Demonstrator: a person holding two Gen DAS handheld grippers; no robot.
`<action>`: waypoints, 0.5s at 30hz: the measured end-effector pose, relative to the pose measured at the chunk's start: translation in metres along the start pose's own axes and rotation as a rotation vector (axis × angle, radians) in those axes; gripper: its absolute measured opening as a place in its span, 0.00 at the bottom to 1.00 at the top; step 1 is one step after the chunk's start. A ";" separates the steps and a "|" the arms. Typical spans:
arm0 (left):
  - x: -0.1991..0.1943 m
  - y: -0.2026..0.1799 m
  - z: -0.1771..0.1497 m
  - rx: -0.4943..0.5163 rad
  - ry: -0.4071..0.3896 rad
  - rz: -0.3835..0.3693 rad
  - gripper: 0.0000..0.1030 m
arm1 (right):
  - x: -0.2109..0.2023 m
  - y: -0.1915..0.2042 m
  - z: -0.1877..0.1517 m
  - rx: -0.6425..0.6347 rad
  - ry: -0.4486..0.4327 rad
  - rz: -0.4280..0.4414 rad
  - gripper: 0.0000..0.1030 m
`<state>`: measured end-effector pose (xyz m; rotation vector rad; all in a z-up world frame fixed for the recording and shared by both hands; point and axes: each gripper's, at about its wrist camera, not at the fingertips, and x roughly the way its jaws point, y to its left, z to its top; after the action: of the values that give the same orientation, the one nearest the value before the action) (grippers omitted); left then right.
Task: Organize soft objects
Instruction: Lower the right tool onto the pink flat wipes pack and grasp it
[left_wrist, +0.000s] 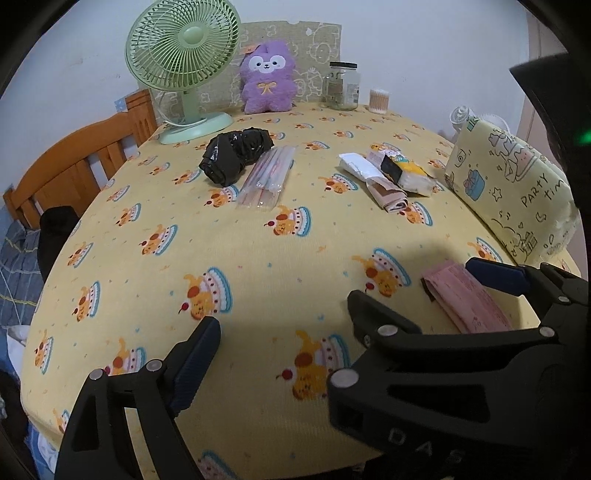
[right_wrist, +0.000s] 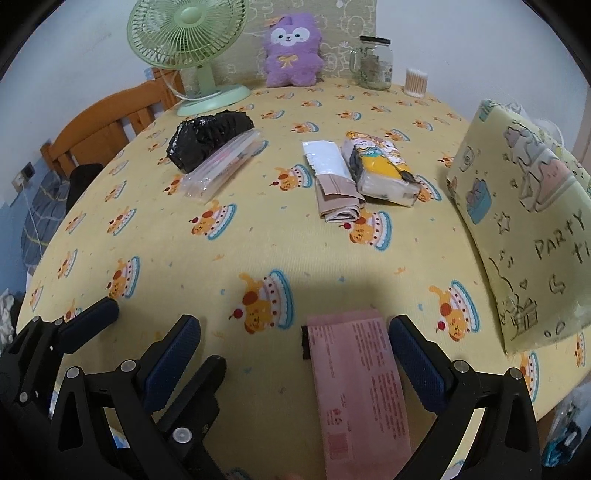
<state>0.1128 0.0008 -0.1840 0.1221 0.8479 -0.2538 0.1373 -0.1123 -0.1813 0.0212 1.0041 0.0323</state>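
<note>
Right wrist — pink packet (right_wrist: 356, 384) between gripper (right_wrist: 293, 345) fingers

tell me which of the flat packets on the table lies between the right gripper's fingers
The pink packet, at the near edge; the clear straw packet and white-and-tan packet lie farther back.

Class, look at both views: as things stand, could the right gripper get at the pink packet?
Probably yes: the pink packet lies flat between the right gripper's open fingers, with nothing on top of it.
</note>
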 end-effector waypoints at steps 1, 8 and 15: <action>-0.001 0.000 -0.001 -0.001 0.001 -0.001 0.87 | -0.001 -0.001 -0.002 0.004 -0.008 -0.002 1.00; -0.008 -0.005 -0.009 0.017 -0.001 -0.003 0.90 | -0.008 -0.003 -0.011 -0.011 -0.009 -0.009 1.00; -0.006 -0.017 -0.008 0.027 -0.011 0.012 0.91 | -0.011 -0.009 -0.016 0.040 -0.013 -0.067 0.95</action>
<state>0.0986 -0.0132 -0.1847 0.1510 0.8327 -0.2548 0.1181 -0.1218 -0.1805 0.0240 0.9919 -0.0494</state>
